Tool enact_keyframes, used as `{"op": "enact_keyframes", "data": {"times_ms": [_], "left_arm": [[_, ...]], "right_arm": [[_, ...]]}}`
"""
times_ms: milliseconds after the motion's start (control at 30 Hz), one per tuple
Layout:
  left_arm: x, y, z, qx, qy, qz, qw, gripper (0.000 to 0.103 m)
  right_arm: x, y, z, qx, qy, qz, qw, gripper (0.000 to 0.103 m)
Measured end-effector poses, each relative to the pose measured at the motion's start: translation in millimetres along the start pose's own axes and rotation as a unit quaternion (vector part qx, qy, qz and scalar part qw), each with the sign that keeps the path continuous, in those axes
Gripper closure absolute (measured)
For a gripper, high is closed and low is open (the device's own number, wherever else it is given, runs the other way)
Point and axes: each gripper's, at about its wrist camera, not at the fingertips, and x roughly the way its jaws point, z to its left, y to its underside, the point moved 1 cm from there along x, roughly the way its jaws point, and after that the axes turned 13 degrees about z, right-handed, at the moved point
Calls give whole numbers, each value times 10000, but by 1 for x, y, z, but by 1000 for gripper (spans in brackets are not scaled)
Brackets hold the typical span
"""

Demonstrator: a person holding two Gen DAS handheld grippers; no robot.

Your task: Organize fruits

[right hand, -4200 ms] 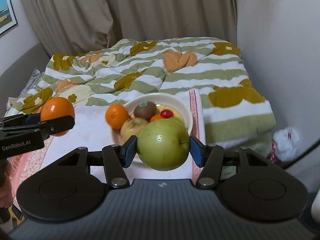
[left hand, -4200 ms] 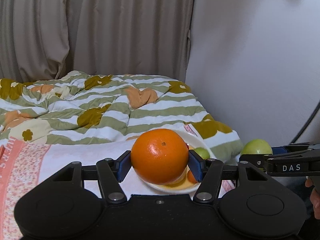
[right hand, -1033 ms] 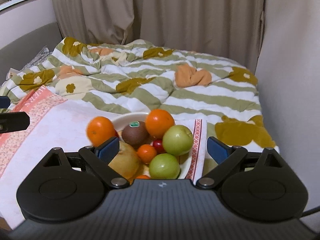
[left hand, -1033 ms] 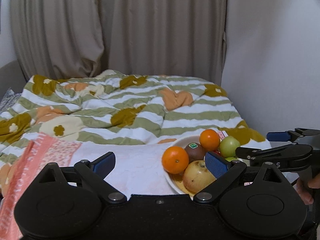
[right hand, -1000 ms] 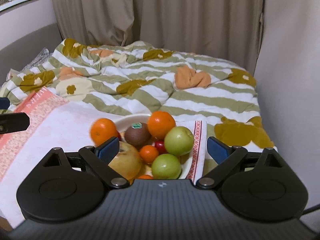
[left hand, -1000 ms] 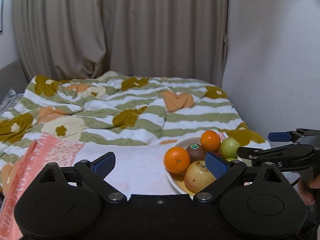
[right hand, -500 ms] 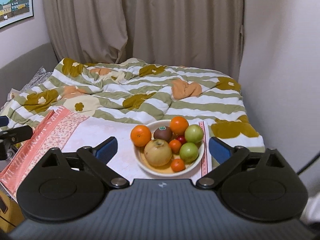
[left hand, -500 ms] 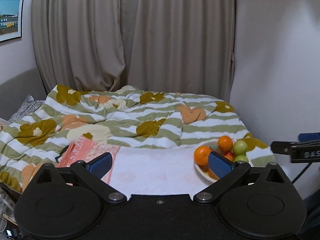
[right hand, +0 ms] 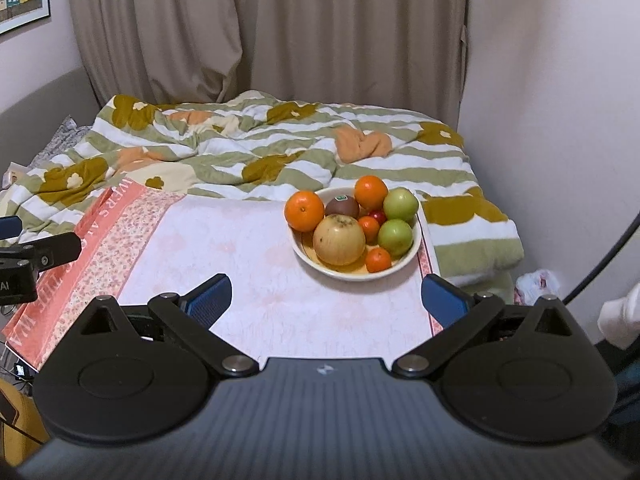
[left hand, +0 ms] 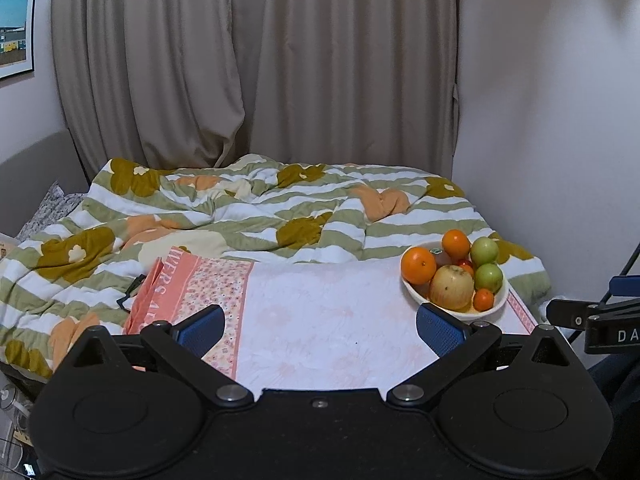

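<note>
While the bowl (right hand: 414,250) of fruit sat near the mat's (right hand: 248,280) right edge, left gripper (left hand: 320,326) and right gripper (right hand: 326,294) gaped wide, empty.

One bowl (right hand: 412,254) holds four oranges (right hand: 304,211), two green apples (right hand: 395,237), one kiwi (right hand: 342,206).

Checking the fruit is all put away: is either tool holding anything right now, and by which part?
Nothing is held. The left tool and right tool both stand open and empty; the fruit sits in the bowl.
</note>
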Motion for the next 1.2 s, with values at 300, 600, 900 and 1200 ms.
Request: {"op": "enact_keyframes", "data": {"times_ms": [300, 600, 900, 1200], "left_arm": [[-1, 3, 3, 39, 26, 15, 10000, 0], [-2, 6, 4, 39, 18, 17, 10000, 0], [-4, 7, 2, 73, -24, -54, 10000, 0], [-4, 7, 4, 31, -15, -7, 10000, 0]], "right_arm": [[-6, 7, -1, 226, 146, 1, 9996, 0], [-7, 9, 0, 229, 168, 8, 9996, 0], [-8, 9, 1, 211, 102, 26, 9997, 0], [-3, 5, 5, 269, 68, 77, 9996, 0]]}}
